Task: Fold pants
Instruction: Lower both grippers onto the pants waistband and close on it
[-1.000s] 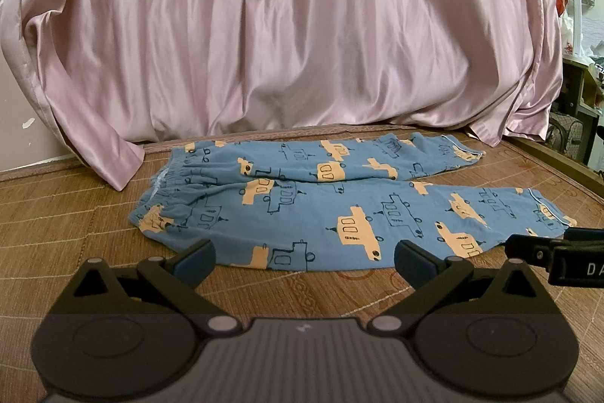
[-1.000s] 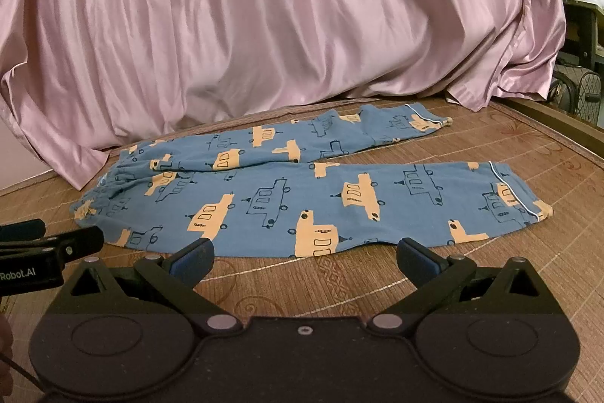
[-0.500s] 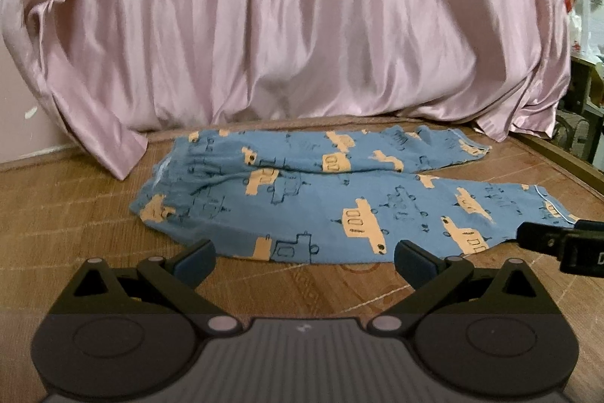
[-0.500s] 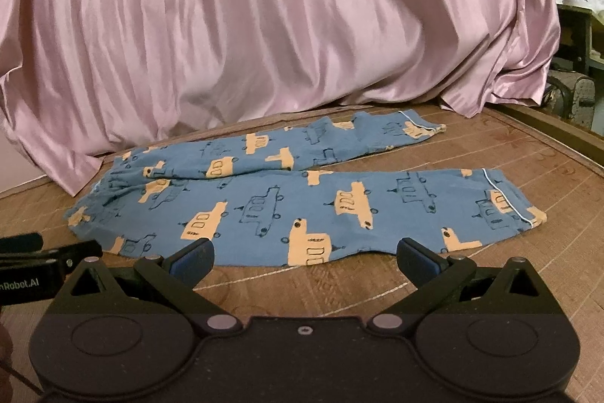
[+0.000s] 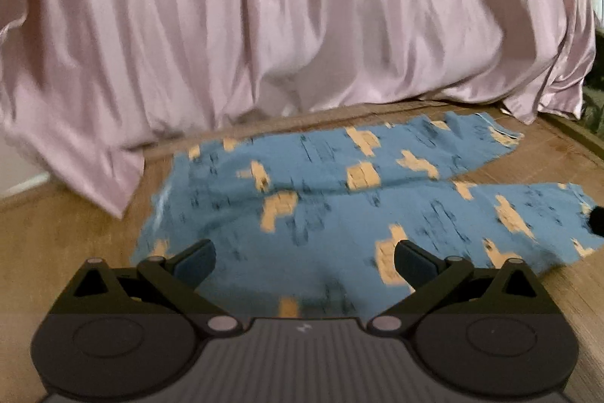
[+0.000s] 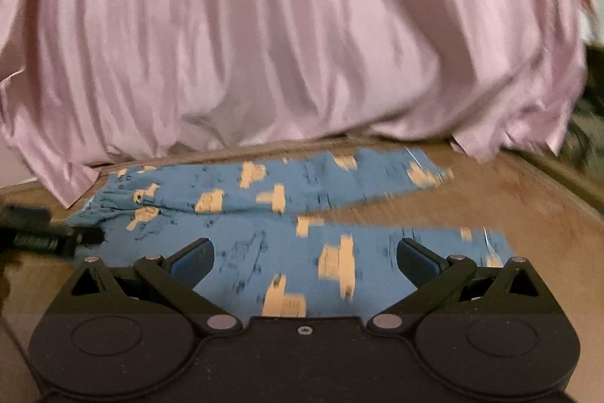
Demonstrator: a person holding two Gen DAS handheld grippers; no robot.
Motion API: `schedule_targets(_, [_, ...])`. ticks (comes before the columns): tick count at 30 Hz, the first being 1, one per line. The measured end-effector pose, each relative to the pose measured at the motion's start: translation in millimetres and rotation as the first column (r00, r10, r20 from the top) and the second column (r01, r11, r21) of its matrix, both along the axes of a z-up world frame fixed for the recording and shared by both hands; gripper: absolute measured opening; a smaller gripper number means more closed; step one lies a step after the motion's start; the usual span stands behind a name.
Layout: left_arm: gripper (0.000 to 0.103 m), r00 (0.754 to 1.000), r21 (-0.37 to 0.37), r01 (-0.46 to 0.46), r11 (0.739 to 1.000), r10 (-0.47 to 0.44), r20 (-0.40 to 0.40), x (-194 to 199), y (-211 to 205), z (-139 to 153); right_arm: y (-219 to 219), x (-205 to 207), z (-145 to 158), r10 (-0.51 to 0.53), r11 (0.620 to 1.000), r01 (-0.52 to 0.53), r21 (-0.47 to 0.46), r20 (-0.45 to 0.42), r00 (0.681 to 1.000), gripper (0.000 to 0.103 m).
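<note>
Left wrist view: left hand-held gripper (image 5: pixel 304 261) has its jaws spread wide, nothing between them; blue pads (image 5: pixel 194 261) sit low over the near edge of the pants (image 5: pixel 339 214). Both frames motion-blurred, fine print detail not readable

Pants: blue fabric with orange vehicle-like shapes, lying flat on a brown woven mat (image 5: pixel 75 233). Waistband end toward the left side of the pants, two legs running out to the right. Far leg angles away from the near leg, so a wedge of bare mat shows between the cuffs. Far edge of the pants lies just in front of the pink satin drape (image 5: pixel 283 25), which hangs down to the mat behind them; one fold of the drape reaches the mat just left of the waistband

Right wrist view: right hand-held gripper (image 6: pixel 304 259) likewise wide open and empty, fingertips over the near leg of the pants (image 6: pixel 302 210), nearer the cuff end. Gathered waistband visible at the left end of the pants. Dark tip of the left hand-held gripper (image 6: pixel 45 231) shows beside the waistband corner; contact with the cloth cannot be told

Dark tip of the right hand-held gripper (image 5: pixel 596 220) at the frame's right edge by the near cuff in the left wrist view
</note>
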State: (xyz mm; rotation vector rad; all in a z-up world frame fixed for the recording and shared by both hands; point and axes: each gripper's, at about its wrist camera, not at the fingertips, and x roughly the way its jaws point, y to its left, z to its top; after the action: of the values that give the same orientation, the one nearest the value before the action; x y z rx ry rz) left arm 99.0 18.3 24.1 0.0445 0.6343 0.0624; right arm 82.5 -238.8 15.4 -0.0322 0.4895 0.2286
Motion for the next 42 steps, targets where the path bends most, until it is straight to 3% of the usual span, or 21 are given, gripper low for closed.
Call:
schedule_targets(7, [0.103,0.994,0.126,0.042,0.991,-0.029,-0.105,88.0,28.0,31.6,-7.6,79.8,18.3,0.187,0.977,-0.187,-0.103,-0.010,0.982,0.103])
schedule_targets(12, [0.103,0.986,0.142,0.053,0.989,-0.030,-0.162,152.7,63.1,36.1,1.0,161.5,7.7,0.310,0.940,-0.317,-0.124,-0.077,0.948,0.102])
schedule_targets(17, [0.103,0.981,0.142,0.046,0.989,-0.018,-0.193,203.9,103.2,19.1,28.5,257.2,-17.8,0.457,0.870,-0.472,-0.139,-0.127,0.880,0.102])
schedule_targets(23, [0.103,0.972,0.129,0.070,0.989,-0.038,-0.231,249.0,132.0,0.6,66.7,333.4,-49.8,0.551,0.810,-0.577,-0.105,-0.199,0.810,0.102])
schedule_targets(26, [0.100,0.966,0.123,0.091,0.988,-0.058,-0.252,263.8,135.3,-7.3,83.1,354.1,-62.2,0.588,0.780,-0.617,-0.105,-0.217,0.780,0.099])
schedule_targets(31, [0.089,0.944,0.089,0.176,0.980,-0.142,-0.298,281.1,135.9,-21.6,94.1,374.3,-74.0,0.609,0.755,-0.645,-0.118,-0.236,0.757,0.090])
schedule_targets(37, [0.065,0.918,0.020,0.238,0.971,-0.218,-0.332,288.1,142.8,-34.0,101.4,387.5,-80.6,0.626,0.746,-0.662,-0.076,-0.259,0.736,0.080])
schedule_targets(40, [0.060,0.903,0.025,0.266,0.964,-0.240,-0.355,288.5,145.6,-36.2,106.5,388.4,-83.3,0.638,0.729,-0.680,-0.086,-0.277,0.719,0.075])
schedule_targets(42, [0.050,0.895,0.031,0.262,0.965,-0.231,-0.381,290.8,148.2,-38.2,108.9,390.2,-85.6,0.642,0.721,-0.688,-0.087,-0.292,0.709,0.071])
